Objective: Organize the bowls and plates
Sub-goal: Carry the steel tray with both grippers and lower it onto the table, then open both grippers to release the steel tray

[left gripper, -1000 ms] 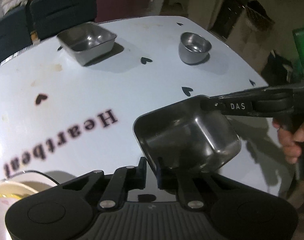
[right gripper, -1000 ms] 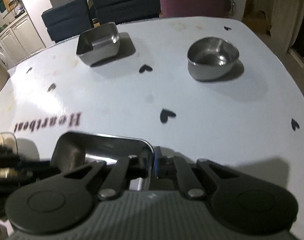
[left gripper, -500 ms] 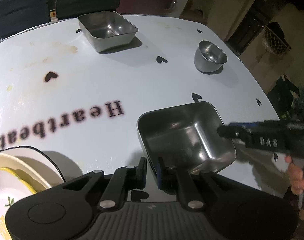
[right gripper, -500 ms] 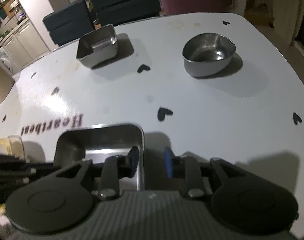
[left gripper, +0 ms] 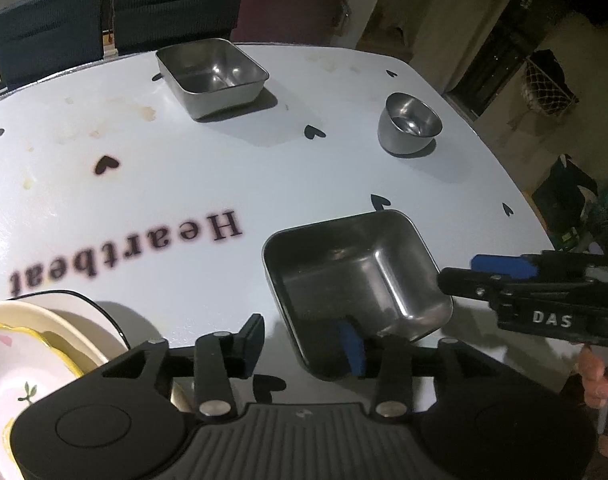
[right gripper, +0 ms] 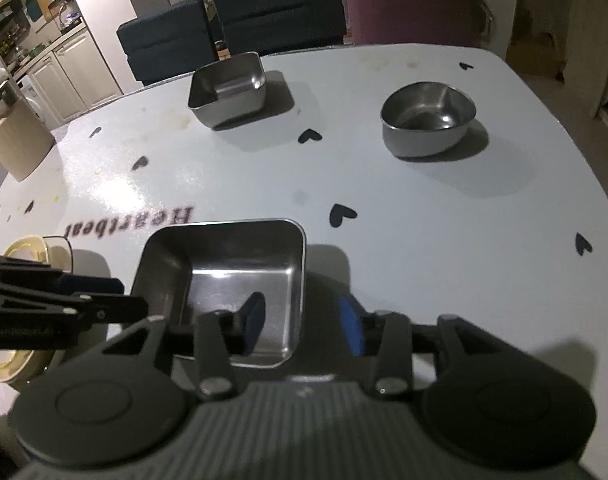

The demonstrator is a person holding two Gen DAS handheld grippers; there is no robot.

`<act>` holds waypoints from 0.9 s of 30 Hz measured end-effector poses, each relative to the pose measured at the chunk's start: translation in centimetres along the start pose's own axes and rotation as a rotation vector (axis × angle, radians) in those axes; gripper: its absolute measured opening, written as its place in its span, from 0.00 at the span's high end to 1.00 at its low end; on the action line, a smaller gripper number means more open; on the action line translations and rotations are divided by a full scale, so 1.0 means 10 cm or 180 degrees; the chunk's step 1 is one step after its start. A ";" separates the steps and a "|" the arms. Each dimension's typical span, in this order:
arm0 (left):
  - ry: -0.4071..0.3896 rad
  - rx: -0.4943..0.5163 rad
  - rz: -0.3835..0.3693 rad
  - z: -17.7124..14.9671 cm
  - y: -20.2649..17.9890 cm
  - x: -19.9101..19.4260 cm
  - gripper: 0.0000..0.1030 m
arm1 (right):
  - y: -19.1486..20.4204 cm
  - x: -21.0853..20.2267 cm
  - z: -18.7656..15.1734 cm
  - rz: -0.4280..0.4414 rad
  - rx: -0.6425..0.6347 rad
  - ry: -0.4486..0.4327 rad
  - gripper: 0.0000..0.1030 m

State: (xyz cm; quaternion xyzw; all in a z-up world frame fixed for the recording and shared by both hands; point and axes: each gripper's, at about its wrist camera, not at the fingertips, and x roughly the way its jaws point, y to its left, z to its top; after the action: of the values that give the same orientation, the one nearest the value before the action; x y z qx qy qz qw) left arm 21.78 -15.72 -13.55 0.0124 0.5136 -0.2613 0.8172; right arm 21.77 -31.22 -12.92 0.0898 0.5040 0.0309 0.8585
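The near steel tray sits flat on the white table, at five o'clock from the word Heartbeat. The left gripper and right gripper each straddle one tray wall, jaws opening, pads clear of the metal. Another tray sits at twelve, a bowl at two, plates at eight

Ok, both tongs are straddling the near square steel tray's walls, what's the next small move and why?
Probably lift both tongs clear: their jaws are opening, pads off the near square steel tray sitting on the white table. The far square steel tray looks next.
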 end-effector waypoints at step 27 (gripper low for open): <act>-0.0958 -0.0074 0.0702 0.57 0.78 -0.49 0.00 | 0.20 -0.23 0.41 -0.0241 0.0471 -0.0616 0.00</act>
State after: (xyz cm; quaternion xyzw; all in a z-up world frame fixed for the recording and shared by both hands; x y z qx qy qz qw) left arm 28.33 -8.57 -8.61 0.0199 0.3841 -0.1631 0.9086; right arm 24.31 -30.09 -8.61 0.1364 0.4227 -0.0477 0.8947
